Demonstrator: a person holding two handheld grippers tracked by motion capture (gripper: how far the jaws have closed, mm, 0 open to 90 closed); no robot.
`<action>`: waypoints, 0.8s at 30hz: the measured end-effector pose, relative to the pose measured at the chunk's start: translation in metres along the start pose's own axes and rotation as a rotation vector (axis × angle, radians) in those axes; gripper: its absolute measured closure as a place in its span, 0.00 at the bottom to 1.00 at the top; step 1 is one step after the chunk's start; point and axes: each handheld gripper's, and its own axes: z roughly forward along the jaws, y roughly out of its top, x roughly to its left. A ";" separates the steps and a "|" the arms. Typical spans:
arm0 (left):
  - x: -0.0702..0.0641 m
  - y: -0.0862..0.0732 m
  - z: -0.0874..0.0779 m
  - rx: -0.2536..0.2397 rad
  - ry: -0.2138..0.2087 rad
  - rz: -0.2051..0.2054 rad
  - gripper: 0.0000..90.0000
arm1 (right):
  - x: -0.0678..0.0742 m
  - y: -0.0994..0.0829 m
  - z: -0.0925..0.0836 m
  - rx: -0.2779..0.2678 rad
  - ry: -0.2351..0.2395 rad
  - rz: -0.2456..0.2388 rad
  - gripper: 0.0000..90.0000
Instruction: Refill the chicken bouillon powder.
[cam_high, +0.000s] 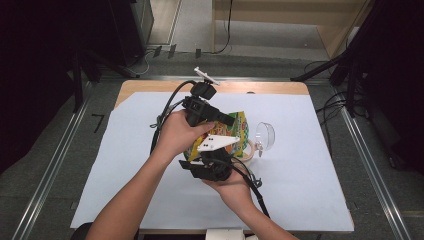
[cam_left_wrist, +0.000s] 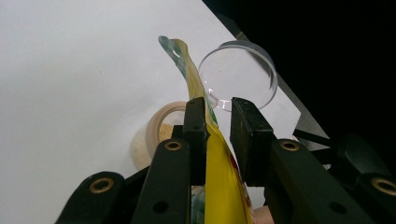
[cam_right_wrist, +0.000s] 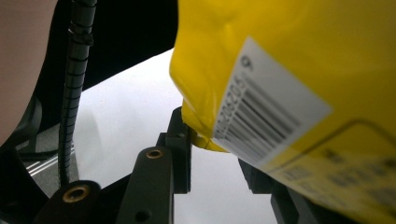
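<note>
the yellow snack pouch is up off the tabletop, held between both grippers near the middle of the white sheet. in the left gripper view its upper edge runs between the two black fingers, lying against one of them with a gap to the other, and its torn-looking top twists away beyond them. the left gripper comes at the pouch from above and the far side, its fingers grasping the pouch's upper part. the right gripper, with the grey three-cornered plate on top, holds from the near side; in the right gripper view a lower corner of the pouch, with its barcode label, sits between that gripper's fingers, which are clenched on it.

just beyond the pouch a small tan bowl with pale crumbly stuff in it stands on the sheet, and beside it a clear plastic cup lies tipped on its side. cables trail from both grippers.
</note>
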 end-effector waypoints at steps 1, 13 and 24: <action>0.001 0.000 -0.001 -0.003 -0.001 -0.003 0.85 | 0.000 0.001 0.000 0.002 -0.001 -0.003 0.77; -0.005 -0.002 -0.003 -0.010 0.023 0.018 0.85 | -0.001 -0.001 0.000 -0.011 0.005 -0.011 0.76; 0.010 0.003 0.002 0.000 -0.013 -0.040 0.85 | -0.008 0.004 0.002 0.041 0.017 0.007 0.76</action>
